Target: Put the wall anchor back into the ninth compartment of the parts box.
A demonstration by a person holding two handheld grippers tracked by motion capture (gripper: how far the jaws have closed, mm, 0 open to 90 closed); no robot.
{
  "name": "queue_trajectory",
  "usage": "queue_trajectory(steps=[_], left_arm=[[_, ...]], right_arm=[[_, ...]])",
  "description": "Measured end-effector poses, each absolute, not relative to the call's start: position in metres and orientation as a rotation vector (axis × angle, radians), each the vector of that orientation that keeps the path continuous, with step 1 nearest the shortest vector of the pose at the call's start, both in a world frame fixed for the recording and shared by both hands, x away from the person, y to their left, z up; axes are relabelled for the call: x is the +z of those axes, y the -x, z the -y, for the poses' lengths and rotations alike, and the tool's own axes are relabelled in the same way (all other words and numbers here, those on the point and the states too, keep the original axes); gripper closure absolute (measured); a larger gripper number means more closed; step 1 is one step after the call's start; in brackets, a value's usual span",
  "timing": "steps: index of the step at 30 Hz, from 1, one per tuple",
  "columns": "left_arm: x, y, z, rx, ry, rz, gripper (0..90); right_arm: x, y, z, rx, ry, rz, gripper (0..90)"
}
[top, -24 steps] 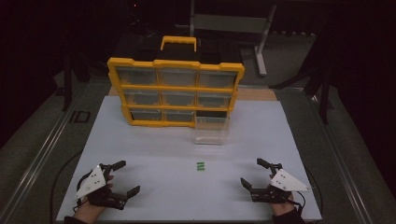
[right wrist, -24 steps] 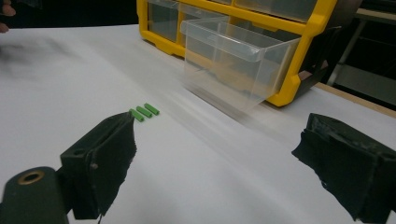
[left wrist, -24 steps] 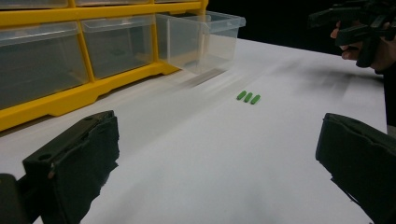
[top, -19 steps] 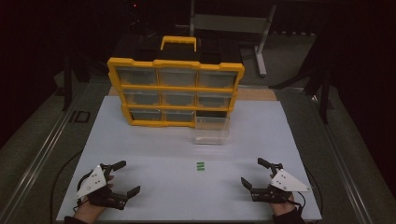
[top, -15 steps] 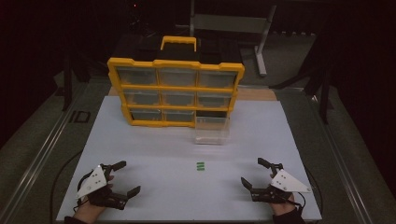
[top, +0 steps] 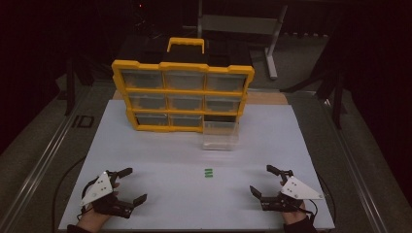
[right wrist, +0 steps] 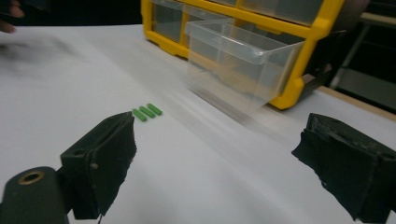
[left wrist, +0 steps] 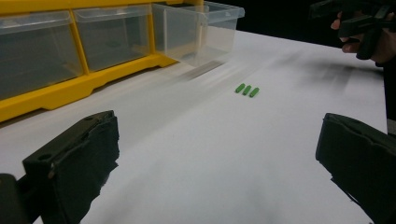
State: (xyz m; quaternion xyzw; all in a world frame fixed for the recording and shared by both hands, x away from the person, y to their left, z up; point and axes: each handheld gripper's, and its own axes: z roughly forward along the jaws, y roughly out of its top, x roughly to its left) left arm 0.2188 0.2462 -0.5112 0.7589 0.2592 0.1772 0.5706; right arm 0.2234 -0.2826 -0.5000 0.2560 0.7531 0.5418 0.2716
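I have both sets of tongs resting low at the near edge of the white table (top: 145, 145), each spread wide with nothing between its jaws: the left tongs (top: 130, 185) and the right tongs (top: 265, 180). The three green pegs (top: 208, 173) lie side by side, touching or nearly so, a little way in front of the clear drawer (top: 221, 137), which stands pulled out of the bottom right slot of the yellow cabinet (top: 182, 92).

My reading is that the pegs go into that drawer, and the first reach has not begun. To do it well I would take the right tongs, since they sit on the drawer's side, and come down on the outermost peg only, jaws across its short width. Closing over all three risks scattering them. Then lift clear of the drawer's front wall before letting go.
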Motion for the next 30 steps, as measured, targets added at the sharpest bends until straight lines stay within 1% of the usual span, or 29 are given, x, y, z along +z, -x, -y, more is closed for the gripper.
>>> queue_trajectory(steps=[9,14,18,29,30], left_arm=[[-0.498,-0.225,-0.241,0.392,-1.757,-0.582,0.1],[-0.483,-0.229,-0.234,0.317,-1.758,-0.547,0.1],[-0.468,-0.235,-0.225,0.32,-1.802,-0.484,0.1],[-0.443,-0.253,-0.202,0.302,-1.832,-0.396,0.1],[-0.437,-0.257,-0.195,0.296,-1.841,-0.367,0.1]], right_arm=[[-0.5,-0.223,0.281,1.459,-0.693,-2.025,9.9],[-0.499,-0.223,0.281,1.461,-0.692,-2.022,9.9],[-0.499,-0.223,0.28,1.465,-0.682,-2.024,9.9],[-0.499,-0.224,0.28,1.471,-0.675,-2.034,9.9],[-0.499,-0.223,0.28,1.474,-0.678,-2.03,9.9]])
